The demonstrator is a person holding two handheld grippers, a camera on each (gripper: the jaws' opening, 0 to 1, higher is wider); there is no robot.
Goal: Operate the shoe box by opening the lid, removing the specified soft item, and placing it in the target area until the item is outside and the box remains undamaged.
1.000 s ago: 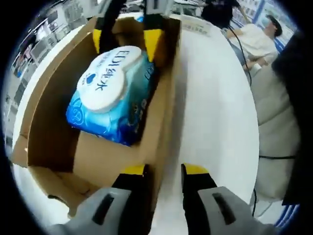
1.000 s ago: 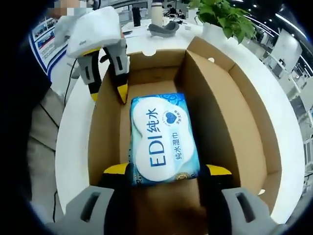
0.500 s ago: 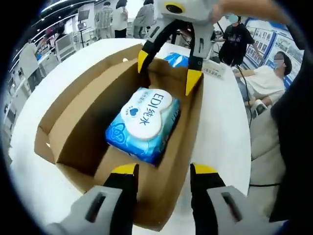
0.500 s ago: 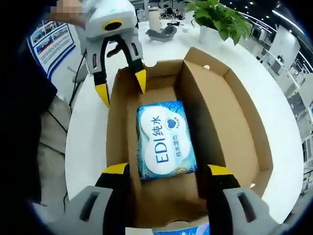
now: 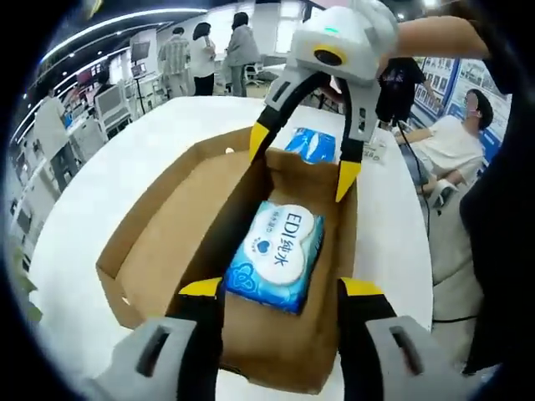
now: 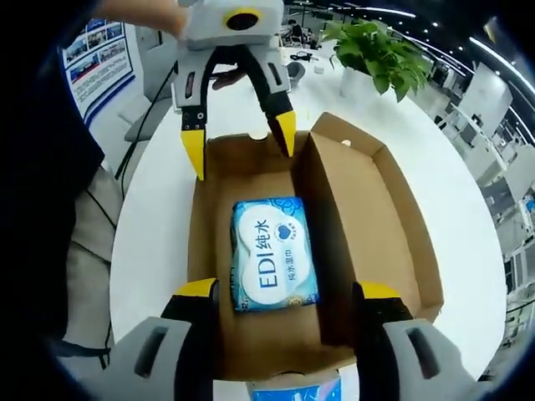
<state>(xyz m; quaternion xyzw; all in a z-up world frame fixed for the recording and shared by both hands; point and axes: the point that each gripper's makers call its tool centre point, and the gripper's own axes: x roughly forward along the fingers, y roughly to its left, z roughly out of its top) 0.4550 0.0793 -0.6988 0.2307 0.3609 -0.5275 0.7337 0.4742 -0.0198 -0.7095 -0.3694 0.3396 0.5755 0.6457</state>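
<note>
The shoe box [image 5: 209, 242] stood open on the round white worktop [image 5: 100, 192], its lid [image 6: 376, 225] folded flat beside the tray. A blue wet-wipe pack [image 6: 272, 255] lay flat on the box floor, against the wall away from the lid. The left gripper [image 5: 272, 292] hovered over one end of the box, jaws spread wide and gripping nothing; the right gripper [image 6: 284, 292] hung over the opposite end, equally wide and empty. A second blue pack [image 5: 311, 144] lay on the worktop just beyond the box's far end. A potted plant [image 6: 376, 46] stood near the worktop's edge.
</note>
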